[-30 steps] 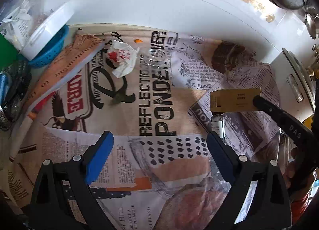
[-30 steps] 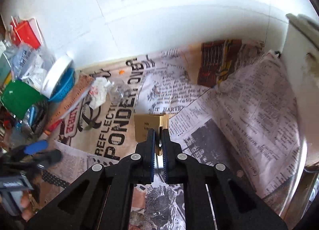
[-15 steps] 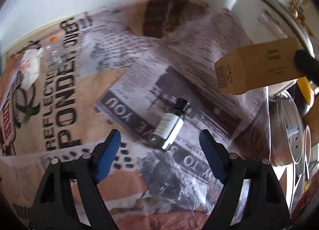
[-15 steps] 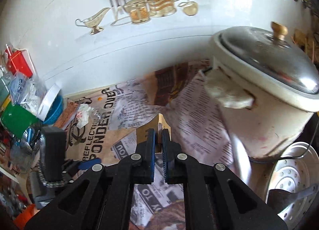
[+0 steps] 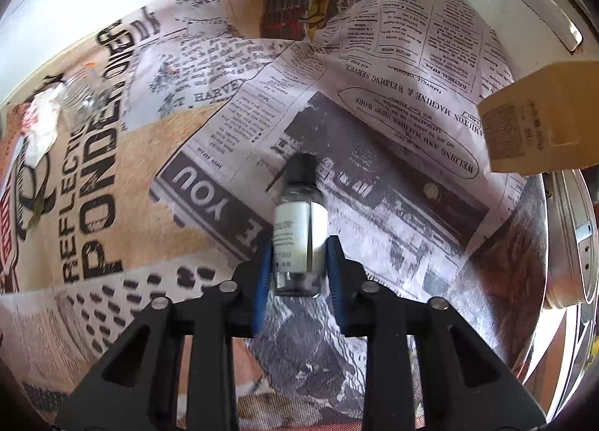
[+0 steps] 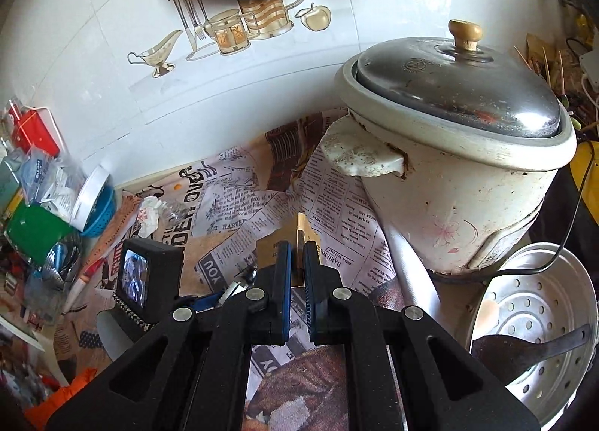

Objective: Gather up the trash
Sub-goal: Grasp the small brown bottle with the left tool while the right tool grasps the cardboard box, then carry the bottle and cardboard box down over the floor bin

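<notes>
On the newspaper-covered desk (image 5: 374, 86), centre: one small clear glass bottle with black cap and white label (image 5: 299, 229), lying on its side, cap pointing away. The left claw (image 5: 297, 274) has just been closing and its blue pads now sit against the bottle's lower body, one each side.

Right claw (image 6: 295, 274): clamped tight on a flat tan cardboard box (image 5: 543, 116), held in the air near the old white rice cooker with steel lid (image 6: 449, 154).

Handling note, as judgement: the glass is smooth and round, so the grip should be confirmed firm before lifting; raise it straight, slowly, keeping the bottle clear of the box.

Still uncollected: crumpled white wrapper with red print (image 5: 39, 124) beside a clear plastic cup (image 5: 80, 94), far left.

Not determinable: whether the bottle holds liquid; label wording, blurred; the box's far end, cut off at the frame edge; any trash receptacle, none in view.
</notes>
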Demonstrator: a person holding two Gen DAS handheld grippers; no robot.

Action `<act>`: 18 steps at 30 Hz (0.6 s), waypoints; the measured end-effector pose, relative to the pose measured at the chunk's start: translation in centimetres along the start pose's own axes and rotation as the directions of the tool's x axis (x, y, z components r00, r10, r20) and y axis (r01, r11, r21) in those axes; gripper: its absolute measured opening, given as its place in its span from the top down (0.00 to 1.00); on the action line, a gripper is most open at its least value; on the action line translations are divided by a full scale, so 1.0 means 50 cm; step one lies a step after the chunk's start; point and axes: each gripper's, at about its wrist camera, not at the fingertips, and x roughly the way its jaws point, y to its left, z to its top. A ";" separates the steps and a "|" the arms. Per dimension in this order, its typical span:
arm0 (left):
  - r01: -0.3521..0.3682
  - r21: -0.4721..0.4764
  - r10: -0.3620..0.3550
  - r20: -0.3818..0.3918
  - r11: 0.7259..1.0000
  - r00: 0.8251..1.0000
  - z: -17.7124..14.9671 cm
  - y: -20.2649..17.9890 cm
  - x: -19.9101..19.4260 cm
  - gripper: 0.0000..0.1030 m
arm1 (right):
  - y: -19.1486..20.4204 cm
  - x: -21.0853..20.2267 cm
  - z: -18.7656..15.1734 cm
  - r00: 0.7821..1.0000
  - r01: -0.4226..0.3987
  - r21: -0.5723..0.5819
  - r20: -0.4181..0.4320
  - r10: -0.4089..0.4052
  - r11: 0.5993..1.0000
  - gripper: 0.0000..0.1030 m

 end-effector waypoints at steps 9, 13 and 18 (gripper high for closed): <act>-0.046 -0.130 0.065 0.148 0.990 0.987 -0.066 -0.005 -0.158 0.74 | 0.003 -0.061 -0.006 0.994 -0.106 -0.073 0.025 0.108 0.992 0.94; -0.079 -0.183 0.121 0.229 0.980 0.966 -0.096 -0.019 -0.254 0.74 | 0.012 -0.096 -0.014 0.986 -0.163 -0.121 0.024 0.168 0.979 0.94; -0.090 -0.220 0.155 0.300 0.971 0.941 -0.139 -0.029 -0.360 0.74 | 0.036 -0.141 -0.033 0.978 -0.199 -0.164 0.029 0.207 0.966 0.94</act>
